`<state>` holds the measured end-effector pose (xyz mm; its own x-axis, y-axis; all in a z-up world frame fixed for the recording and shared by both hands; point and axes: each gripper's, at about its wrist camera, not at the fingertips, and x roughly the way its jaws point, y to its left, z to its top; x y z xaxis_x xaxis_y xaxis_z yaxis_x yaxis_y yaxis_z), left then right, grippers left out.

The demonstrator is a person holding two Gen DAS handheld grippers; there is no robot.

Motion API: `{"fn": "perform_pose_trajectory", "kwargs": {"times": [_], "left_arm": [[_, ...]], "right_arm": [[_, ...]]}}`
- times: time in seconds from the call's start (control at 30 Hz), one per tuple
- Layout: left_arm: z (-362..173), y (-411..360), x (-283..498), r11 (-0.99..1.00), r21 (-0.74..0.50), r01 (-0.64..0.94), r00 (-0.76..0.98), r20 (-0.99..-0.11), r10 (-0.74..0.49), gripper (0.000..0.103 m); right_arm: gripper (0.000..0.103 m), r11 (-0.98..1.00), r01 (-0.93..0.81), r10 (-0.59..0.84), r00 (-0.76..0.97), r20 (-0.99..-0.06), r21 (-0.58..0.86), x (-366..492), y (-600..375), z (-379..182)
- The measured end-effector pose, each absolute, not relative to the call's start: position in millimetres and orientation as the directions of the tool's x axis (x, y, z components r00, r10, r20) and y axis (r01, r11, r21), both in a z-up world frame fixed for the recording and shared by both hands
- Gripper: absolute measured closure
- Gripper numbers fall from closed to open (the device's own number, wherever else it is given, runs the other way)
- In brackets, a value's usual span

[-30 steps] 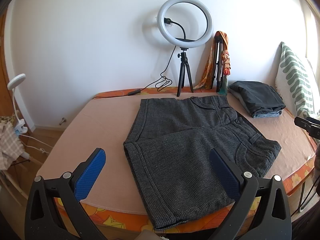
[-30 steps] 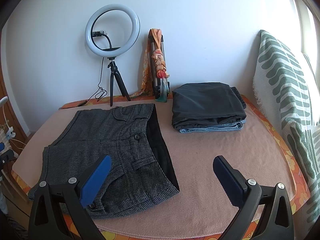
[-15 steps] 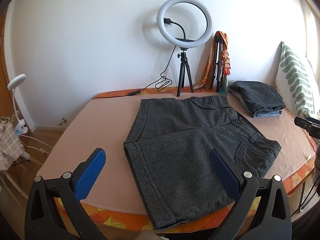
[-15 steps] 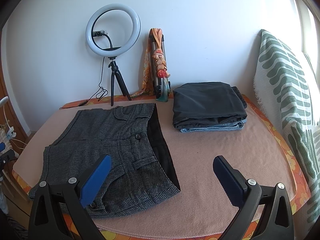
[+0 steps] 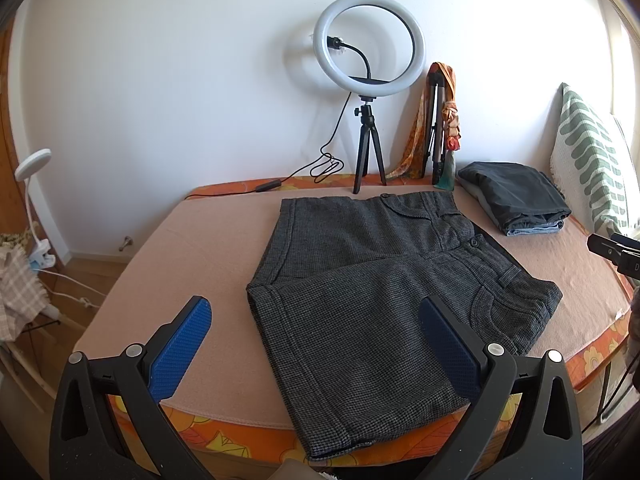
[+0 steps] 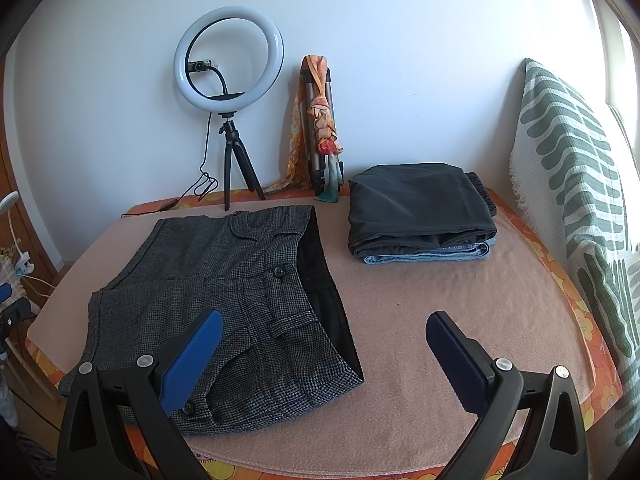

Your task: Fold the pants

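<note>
Left wrist view: grey shorts (image 5: 384,292) spread flat for folding; left gripper (image 5: 316,336), right gripper (image 6: 324,346) both wide apart, holding nothing.

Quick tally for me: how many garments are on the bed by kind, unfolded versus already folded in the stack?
Unfolded: 1, the grey shorts, spread flat.
Folded: 2, the dark pants on top of the jeans, stacked near the pillow.
Total: 3 garments.
</note>
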<state>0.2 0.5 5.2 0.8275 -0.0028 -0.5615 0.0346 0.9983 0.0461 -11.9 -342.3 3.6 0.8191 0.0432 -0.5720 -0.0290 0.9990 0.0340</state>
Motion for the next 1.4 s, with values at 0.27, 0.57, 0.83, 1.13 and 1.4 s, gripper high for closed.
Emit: {"fn": "perform_pose_trajectory", "kwargs": {"times": [0.27,0.57,0.83,1.13,1.4], "left_arm": [[4.5,0.0,-1.1,0.998,0.046,0.034,0.827,-0.562,-0.003,0.0],[1.0,1.4,-1.7,0.998,0.043,0.04,0.824,-0.567,-0.008,0.0],[-8.4,5.9,2.0,0.991,0.034,0.126,0.816,-0.571,-0.084,0.0],[-27.6,17.2,-3.4,0.962,0.058,0.266,0.762,-0.624,-0.173,0.014],[-49.6,7.8,-17.6,0.898,0.014,0.439,0.637,-0.71,-0.3,0.04]], "right_arm": [[0.0,0.999,-0.031,0.045,0.819,-0.573,0.034,-11.9,-341.6,4.1],[0.0,0.998,-0.058,0.064,0.812,-0.58,0.03,-9.5,-342.3,3.5],[0.0,0.984,-0.174,0.169,0.802,-0.573,0.046,-2.0,-345.0,-5.8],[0.001,0.946,-0.314,0.205,0.77,-0.604,-0.078,7.6,-336.8,-27.3],[0.026,0.84,-0.528,0.286,0.624,-0.727,-0.123,9.5,-310.6,-59.1]]}}
